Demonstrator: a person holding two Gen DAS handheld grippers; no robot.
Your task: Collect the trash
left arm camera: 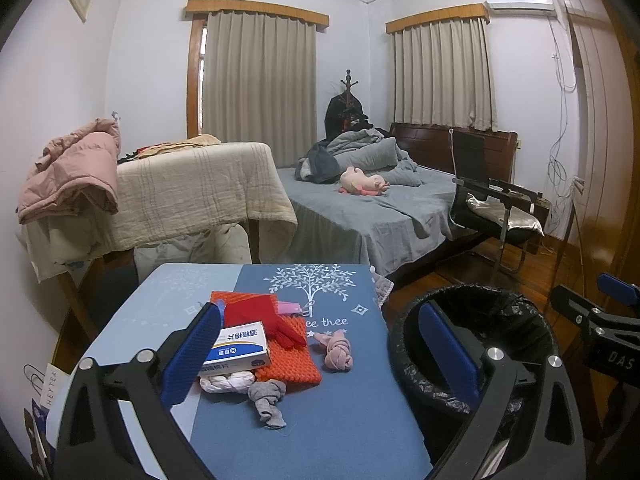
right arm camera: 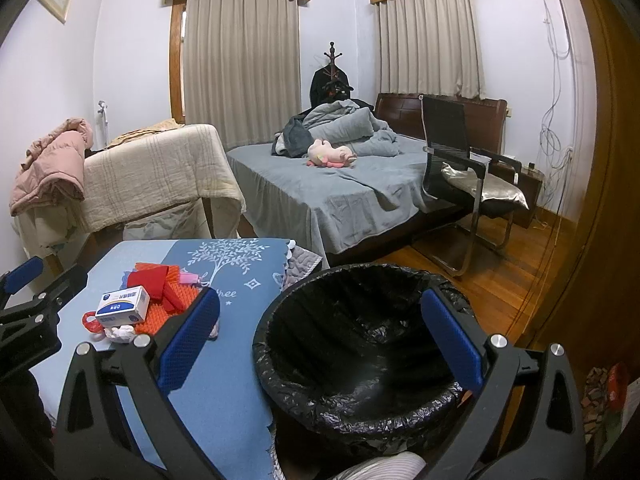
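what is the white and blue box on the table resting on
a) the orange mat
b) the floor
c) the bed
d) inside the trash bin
a) the white and blue box lies on the orange mat beside a red glove on the table, while the black-lined trash bin stands apart from the table and holds no box.

Both wrist cams fwd, shared bin point(left arm camera: 476, 344)
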